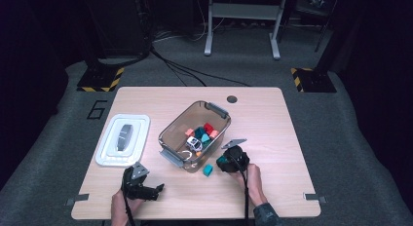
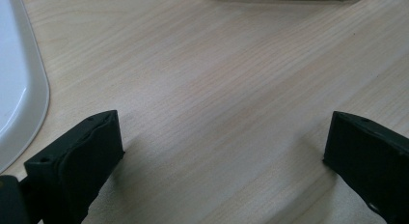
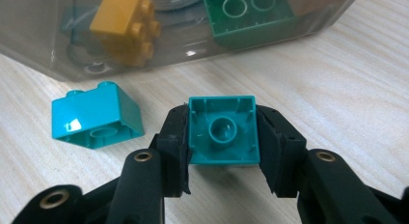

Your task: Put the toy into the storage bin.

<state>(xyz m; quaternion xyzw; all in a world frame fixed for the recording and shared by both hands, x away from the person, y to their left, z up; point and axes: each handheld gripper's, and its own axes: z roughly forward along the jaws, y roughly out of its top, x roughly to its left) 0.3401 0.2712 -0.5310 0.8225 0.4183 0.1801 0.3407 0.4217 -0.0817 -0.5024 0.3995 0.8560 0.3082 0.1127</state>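
Lid (image 1: 122,141) first, at the far left of the pale wooden table (image 1: 272,119): the white rectangular cover lies flat with its grey handle up, at about nine o'clock from the table's centre. Just below it, near seven o'clock, the left gripper (image 1: 155,191) rests low over bare wood in the person's left hand (image 1: 118,206). The left gripper view has its two black jaws standing wide apart with nothing but wood grain between them, the lid's rounded white corner (image 2: 19,89) at their left and the bin's base just at the top edge: a released claw, holding nothing.

At the centre stands the clear smoky storage bin (image 1: 171,131), open, grey handles at both ends, set on a diagonal from seven to one o'clock. Inside lie red, teal and orange bricks and a small white toy car (image 1: 194,143).

On the table just outside the bin's near wall, at about five o'clock from it, sits a loose teal brick (image 1: 208,170), lying on its side with studs toward the bin (image 3: 95,119).

Right of that brick, the right gripper (image 1: 225,162), held in the person's right hand (image 1: 252,179), is clenched on a second teal brick (image 3: 223,131). The right gripper view shows both pads pressed flat against the brick's opposite sides, its hollow underside facing the camera, close to the bin's wall. Behind that wall a yellow brick (image 3: 126,25) and a green brick (image 3: 251,14) show through the plastic.
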